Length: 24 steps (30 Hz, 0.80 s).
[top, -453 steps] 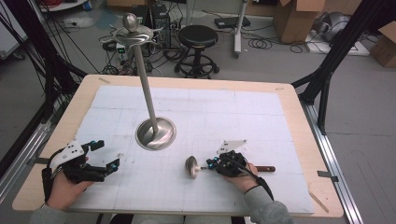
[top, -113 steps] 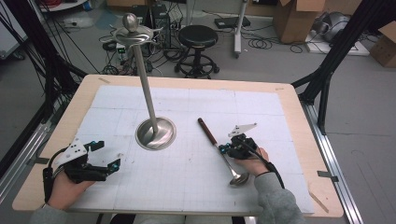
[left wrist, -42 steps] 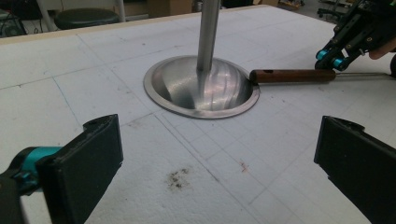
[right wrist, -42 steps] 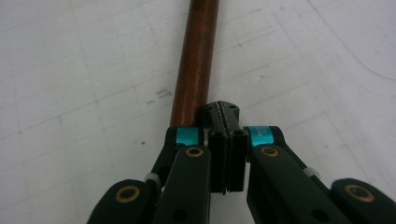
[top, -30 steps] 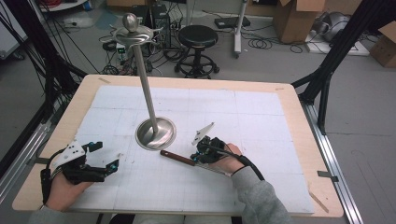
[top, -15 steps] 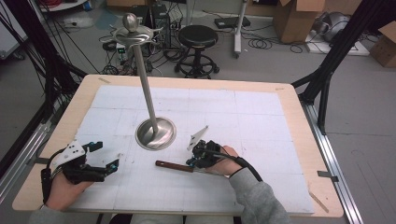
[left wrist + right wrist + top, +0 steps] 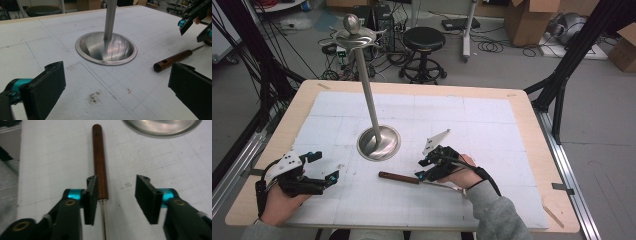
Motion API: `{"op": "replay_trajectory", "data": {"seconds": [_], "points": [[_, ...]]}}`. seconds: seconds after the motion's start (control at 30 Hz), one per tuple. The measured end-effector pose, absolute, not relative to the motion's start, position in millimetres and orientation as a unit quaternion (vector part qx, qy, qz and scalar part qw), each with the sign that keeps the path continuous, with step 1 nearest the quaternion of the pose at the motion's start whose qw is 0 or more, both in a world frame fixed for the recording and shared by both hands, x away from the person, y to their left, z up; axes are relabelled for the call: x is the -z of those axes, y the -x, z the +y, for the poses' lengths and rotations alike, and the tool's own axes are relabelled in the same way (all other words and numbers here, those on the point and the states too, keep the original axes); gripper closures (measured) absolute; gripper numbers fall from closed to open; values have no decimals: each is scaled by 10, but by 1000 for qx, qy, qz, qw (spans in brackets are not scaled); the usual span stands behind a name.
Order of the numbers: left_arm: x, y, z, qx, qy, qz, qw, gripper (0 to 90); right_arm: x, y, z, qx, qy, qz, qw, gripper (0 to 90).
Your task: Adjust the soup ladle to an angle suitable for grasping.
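Observation:
A utensil with a brown wooden handle (image 7: 398, 177) and a thin metal shaft lies flat on the white mat. Its far end is hidden under the right hand. My right gripper (image 7: 420, 170) hovers just over it. Its jaws have just been opening and now stand apart. The handle (image 7: 100, 157) lies between them, close beside the left pad (image 7: 90, 195). My left gripper (image 7: 326, 166) rests at the front left, wide open and holding nothing. From the left gripper (image 7: 116, 75) view, the handle (image 7: 172, 60) lies ahead to the right.
A steel stand with a round dished base (image 7: 378, 143) and a tall leaning pole (image 7: 364, 85) is at mid-table, just beyond the handle. The base (image 7: 106, 48) lies straight ahead of the left jaws. A wooden table rim (image 7: 532, 125) frames the mat.
The right gripper's jaws have gone from shut on the utensil to apart, and the hand has lifted slightly. The utensil now lies on the mat. The left gripper has kept still.

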<state>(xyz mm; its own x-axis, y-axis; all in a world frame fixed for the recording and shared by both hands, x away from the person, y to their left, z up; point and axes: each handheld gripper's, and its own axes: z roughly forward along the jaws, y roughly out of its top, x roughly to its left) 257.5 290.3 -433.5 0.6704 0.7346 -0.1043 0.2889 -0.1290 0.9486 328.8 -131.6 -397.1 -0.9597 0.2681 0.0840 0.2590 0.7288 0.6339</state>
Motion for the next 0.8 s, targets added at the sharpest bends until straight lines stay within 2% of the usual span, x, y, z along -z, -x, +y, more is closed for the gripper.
{"op": "replay_trajectory", "data": {"seconds": [0.03,0.1,0.17,0.2,0.37,0.8], "points": [[4334,-2575,2901,-200,-724,353,558,18,3947,-3259,-1333,-335,-141,932,6,442],[4337,-2585,2889,-198,-725,352,558,17,3932,-3252,-1344,-339,-136,931,4,438],[4341,-2597,2875,-197,-726,353,557,18,3880,-3233,-1374,-356,-126,926,11,365],[4344,-2603,2871,-196,-726,353,557,18,3880,-3233,-1374,-356,-126,926,11,365],[4346,-2611,2871,-197,-725,353,557,17,3869,-3192,-1392,-314,-163,935,12,9],[4343,-2603,2865,-196,-727,352,556,17,3882,-3106,-1402,-257,-135,957,17,3]]}}
